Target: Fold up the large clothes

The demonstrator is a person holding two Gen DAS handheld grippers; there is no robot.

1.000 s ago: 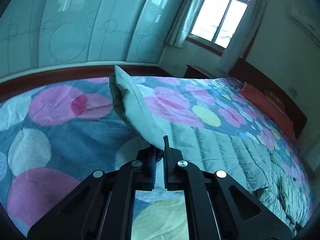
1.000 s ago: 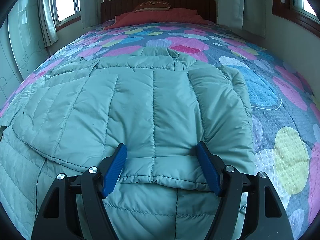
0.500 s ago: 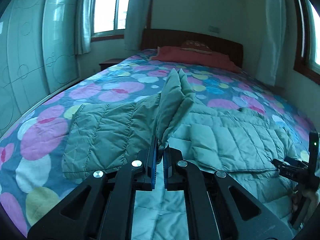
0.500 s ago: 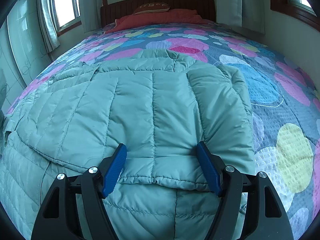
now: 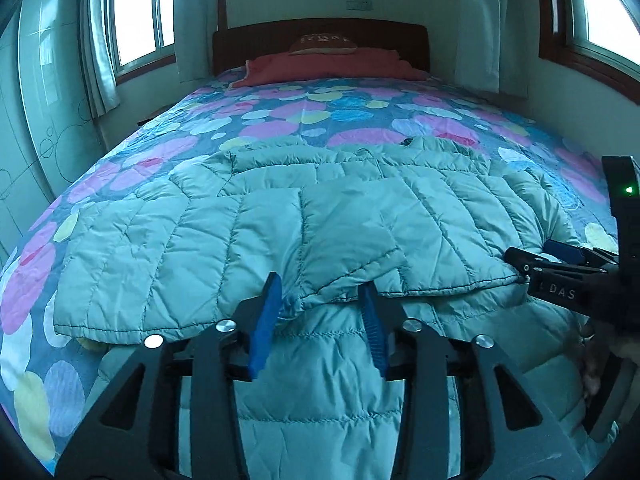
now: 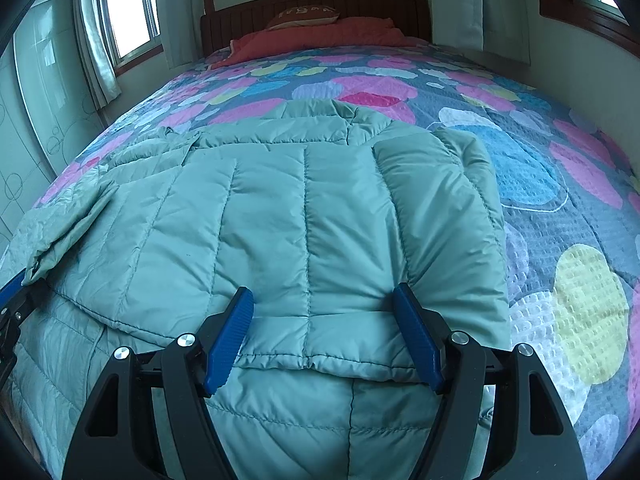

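Note:
A large pale-green quilted jacket (image 5: 320, 216) lies spread on the bed, with folded layers lying across its middle. It also fills the right wrist view (image 6: 304, 220). My left gripper (image 5: 322, 292) is open; the edge of a folded flap lies between its blue pads, not pinched. My right gripper (image 6: 324, 300) is open wide, its pads resting on either side of the folded layer's hem. The right gripper also shows at the right edge of the left wrist view (image 5: 560, 256).
The bed has a quilt (image 6: 560, 160) with coloured spots. A red pillow and blanket (image 5: 332, 64) lie by the dark wooden headboard (image 5: 320, 34). Windows with curtains stand on the left (image 5: 132, 28) and right (image 5: 600, 8).
My left gripper carried a flap of the jacket across and down onto the jacket, then opened and let it go. My right gripper stayed open in place.

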